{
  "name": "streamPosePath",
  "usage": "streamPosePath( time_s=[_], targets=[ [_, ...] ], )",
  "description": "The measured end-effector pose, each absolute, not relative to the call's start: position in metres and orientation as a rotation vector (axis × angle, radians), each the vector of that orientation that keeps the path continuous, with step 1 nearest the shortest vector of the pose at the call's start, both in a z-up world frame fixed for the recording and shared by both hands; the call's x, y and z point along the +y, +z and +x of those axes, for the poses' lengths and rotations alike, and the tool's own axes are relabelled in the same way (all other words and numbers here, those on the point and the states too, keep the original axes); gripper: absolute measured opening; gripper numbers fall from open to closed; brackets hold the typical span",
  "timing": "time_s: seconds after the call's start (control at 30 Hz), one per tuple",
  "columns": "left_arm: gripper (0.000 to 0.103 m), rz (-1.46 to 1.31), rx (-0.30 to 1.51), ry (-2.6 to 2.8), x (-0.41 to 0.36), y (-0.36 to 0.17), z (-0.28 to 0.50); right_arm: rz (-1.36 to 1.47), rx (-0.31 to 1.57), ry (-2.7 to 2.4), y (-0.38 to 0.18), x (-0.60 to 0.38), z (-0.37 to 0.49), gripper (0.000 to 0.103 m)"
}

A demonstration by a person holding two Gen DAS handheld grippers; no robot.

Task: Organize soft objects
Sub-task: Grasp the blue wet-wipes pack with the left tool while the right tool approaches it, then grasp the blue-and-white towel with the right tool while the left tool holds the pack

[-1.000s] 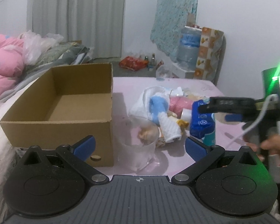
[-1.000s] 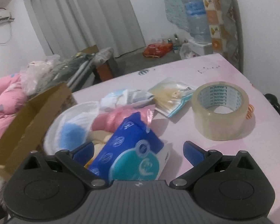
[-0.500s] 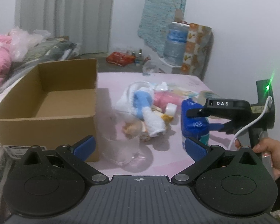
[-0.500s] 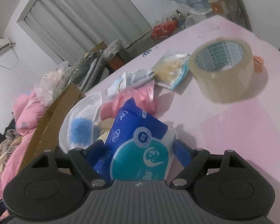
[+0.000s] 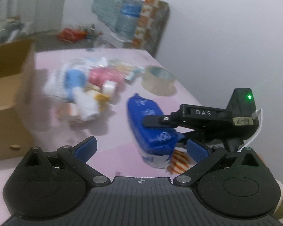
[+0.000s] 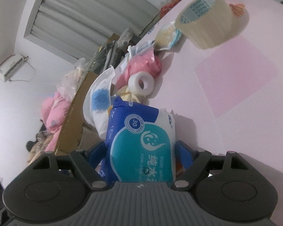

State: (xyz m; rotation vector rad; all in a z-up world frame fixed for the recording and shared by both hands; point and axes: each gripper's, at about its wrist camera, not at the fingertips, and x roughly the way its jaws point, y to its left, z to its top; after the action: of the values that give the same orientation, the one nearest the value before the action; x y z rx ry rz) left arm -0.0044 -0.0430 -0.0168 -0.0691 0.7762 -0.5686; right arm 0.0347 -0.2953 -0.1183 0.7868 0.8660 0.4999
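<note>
Cardboard box (image 5: 7, 79) at far left, on table (image 5: 111, 128) edge. Heap of soft goods (image 5: 84, 86) just beside it. Left tongs (image 5: 141, 148) spread apart, over bare pink table. Right tongs (image 6: 140, 150) clamped on blue wipes pack (image 5: 151, 124), tilted, lifted off table. Tape roll (image 5: 158, 81) beyond, near right edge

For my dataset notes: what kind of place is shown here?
Probably a lived-in bedroom at home: a wall-mounted white air conditioner, long grey curtains, and pink padded bedding beside the pink-covered table.
</note>
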Motion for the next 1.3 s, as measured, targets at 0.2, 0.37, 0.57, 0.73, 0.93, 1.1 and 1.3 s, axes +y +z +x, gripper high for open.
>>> streamPosePath(
  time_s=[0.2, 0.37, 0.57, 0.73, 0.93, 1.1, 1.3],
  targets=[
    [0.101, -0.003, 0.821, -0.618, -0.077, -0.028, 0.016, 0.785, 0.875, 0.534, -0.118, -0.298, 0.033, 0.051],
    [0.099, -0.014, 0.869, -0.630, -0.091, -0.039, 0.030, 0.800, 0.866, 0.556, -0.119, -0.306, 0.032, 0.053],
    [0.083, -0.059, 0.939, -0.623, -0.094, -0.052, 0.042, 0.843, 0.837, 0.550, -0.121, -0.320, 0.030, 0.049],
    [0.076, -0.060, 0.978, -0.591, -0.099, -0.060, 0.051, 0.882, 0.835, 0.569, -0.127, -0.325, 0.030, 0.038],
    [0.067, -0.028, 0.963, -0.565, -0.101, -0.058, 0.045, 0.912, 0.846, 0.590, -0.130, -0.323, 0.029, 0.033],
    [0.066, 0.040, 0.962, -0.505, -0.091, -0.051, 0.024, 0.902, 0.897, 0.650, -0.131, -0.309, 0.029, 0.033],
    [0.065, 0.044, 0.959, -0.427, -0.062, -0.048, 0.005, 0.837, 0.979, 0.755, -0.130, -0.271, 0.034, 0.033]
  ],
)
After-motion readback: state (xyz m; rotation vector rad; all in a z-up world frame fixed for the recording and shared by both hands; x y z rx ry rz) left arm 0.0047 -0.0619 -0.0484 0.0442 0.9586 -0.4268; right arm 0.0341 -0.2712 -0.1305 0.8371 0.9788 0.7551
